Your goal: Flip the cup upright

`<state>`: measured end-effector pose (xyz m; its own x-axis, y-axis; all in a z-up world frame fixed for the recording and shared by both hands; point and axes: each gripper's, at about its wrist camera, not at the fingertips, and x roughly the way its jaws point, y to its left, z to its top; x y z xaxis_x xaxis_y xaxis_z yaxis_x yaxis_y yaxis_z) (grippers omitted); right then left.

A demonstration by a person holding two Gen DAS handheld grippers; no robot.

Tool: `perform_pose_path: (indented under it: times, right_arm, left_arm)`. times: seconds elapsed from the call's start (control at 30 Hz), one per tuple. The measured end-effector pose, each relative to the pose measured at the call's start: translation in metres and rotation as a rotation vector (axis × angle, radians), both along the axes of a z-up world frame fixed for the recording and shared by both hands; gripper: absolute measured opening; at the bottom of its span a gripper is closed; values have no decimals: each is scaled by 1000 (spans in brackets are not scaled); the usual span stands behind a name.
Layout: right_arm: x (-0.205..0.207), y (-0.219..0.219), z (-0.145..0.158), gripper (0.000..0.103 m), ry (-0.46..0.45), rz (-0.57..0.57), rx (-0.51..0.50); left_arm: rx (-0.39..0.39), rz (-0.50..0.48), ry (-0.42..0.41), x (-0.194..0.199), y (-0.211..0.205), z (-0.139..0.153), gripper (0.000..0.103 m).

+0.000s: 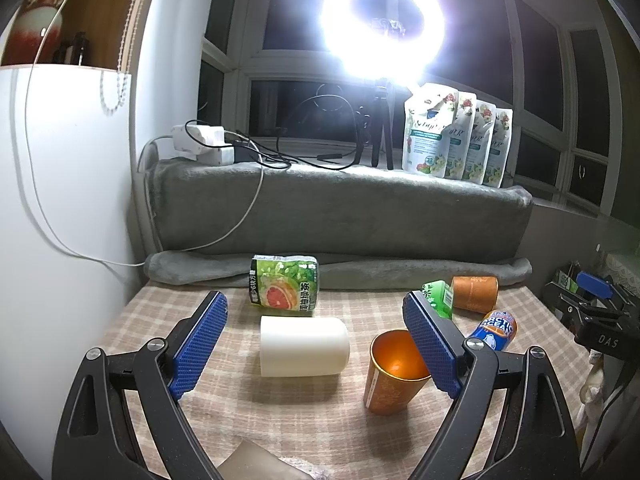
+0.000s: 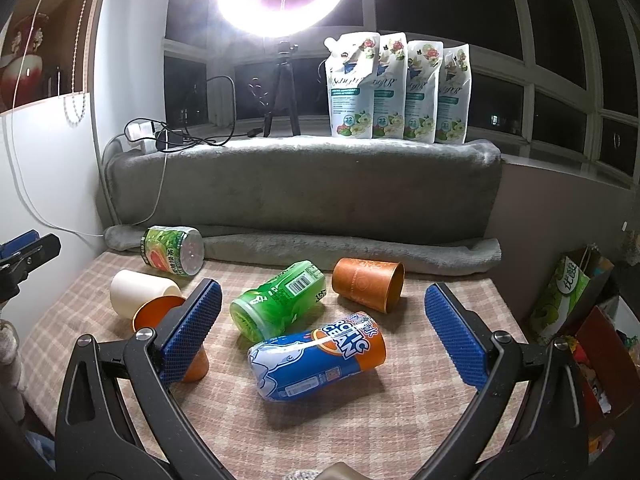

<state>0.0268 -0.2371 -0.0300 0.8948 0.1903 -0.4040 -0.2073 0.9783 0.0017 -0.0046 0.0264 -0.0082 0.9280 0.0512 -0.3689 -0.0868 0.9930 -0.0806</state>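
A white cup (image 1: 304, 346) lies on its side on the checked tablecloth (image 1: 280, 420), between my left gripper's (image 1: 316, 344) open blue pads; it also shows in the right wrist view (image 2: 140, 290). An orange cup (image 1: 390, 372) stands upright beside the left gripper's right finger; it shows in the right wrist view (image 2: 158, 310) partly behind a finger. A second orange cup (image 2: 368, 284) lies on its side further back, also in the left wrist view (image 1: 474, 294). My right gripper (image 2: 324, 336) is open and empty above a blue can (image 2: 318, 360).
A grapefruit-print can (image 1: 286, 290), a green bottle (image 2: 278, 300) and the blue can all lie on their sides. A grey blanket (image 2: 304, 192) covers the ledge behind, with detergent pouches (image 2: 396, 88), a ring light tripod (image 2: 282, 92) and chargers (image 1: 202, 142). Bags (image 2: 568, 300) stand at right.
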Motion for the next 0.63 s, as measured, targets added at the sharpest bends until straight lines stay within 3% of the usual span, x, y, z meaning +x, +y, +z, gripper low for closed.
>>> perform_pose_path:
  times: [0.63]
  right_arm:
    - [0,9,-3,103,14,39,-12]
  left_arm:
    - [7,5,-4,2,2,1,90]
